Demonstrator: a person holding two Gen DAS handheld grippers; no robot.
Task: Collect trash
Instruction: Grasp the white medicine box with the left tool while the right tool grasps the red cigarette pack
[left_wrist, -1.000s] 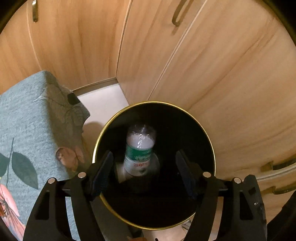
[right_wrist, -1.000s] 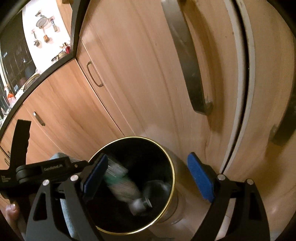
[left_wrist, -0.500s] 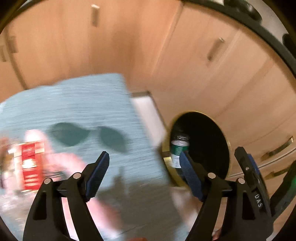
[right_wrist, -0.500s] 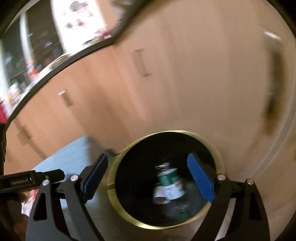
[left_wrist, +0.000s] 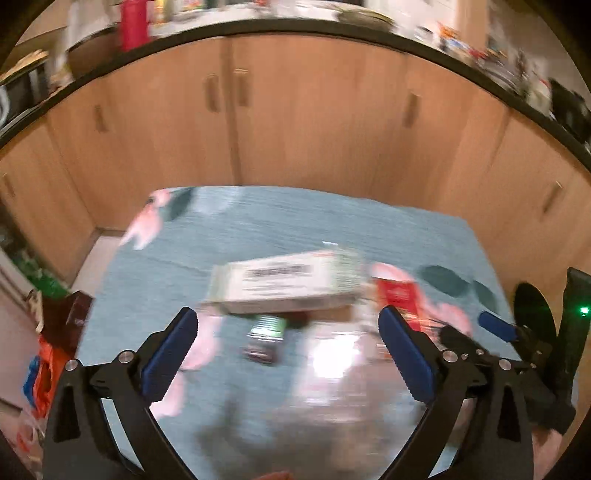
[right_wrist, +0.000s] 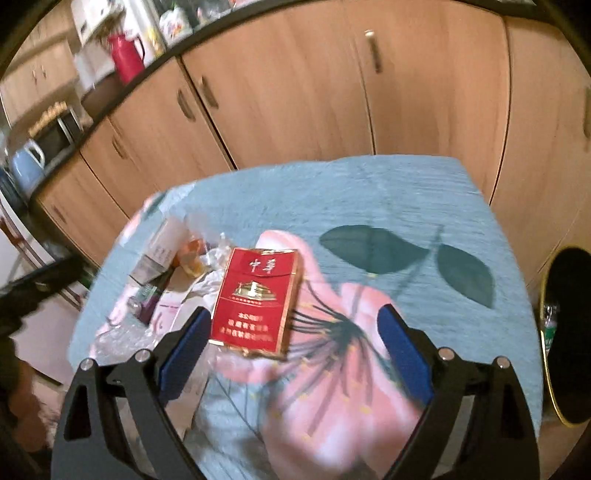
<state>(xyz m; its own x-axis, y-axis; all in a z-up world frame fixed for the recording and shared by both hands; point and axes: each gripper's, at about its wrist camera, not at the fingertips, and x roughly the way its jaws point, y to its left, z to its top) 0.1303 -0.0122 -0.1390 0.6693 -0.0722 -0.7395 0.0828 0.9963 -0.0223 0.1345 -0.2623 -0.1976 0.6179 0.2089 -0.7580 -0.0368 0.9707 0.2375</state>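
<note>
So, left wrist view: my left gripper (left_wrist: 286, 354) hangs spread wide and empty above the counter (left_wrist: 332, 229) with its teal flowered cloth.
Left view, trash: a long white carton (left_wrist: 284, 286) lies flat ahead of the fingertips, a small dark packet (left_wrist: 266, 339) sits between the jaws' line and the cloth, and something clear and shiny lies nearer me, too blurred to name.
Left view, handling: I judge the carton light, stiff-walled and probably crushable; I'd take it across its narrow width near the middle.
Right wrist view: my right gripper (right_wrist: 293, 354) is also released, holding nothing.
Right view, trash: a red cigarette pack (right_wrist: 255, 301) lies flat on the pink flower print, just ahead of the left finger pad; crumpled wrappers (right_wrist: 207, 266) and a white tube (right_wrist: 162, 243) are heaped beyond it to the left.
Right view, handling: the pack looks light, rigid at the edges and glossy, so likely slippery; I'd pinch its long sides, since lying flat it offers little height.
Right view, bin: the black bin with gold rim (right_wrist: 543, 295) stands off the counter's right edge, a bottle (right_wrist: 549, 321) visible inside.
</note>
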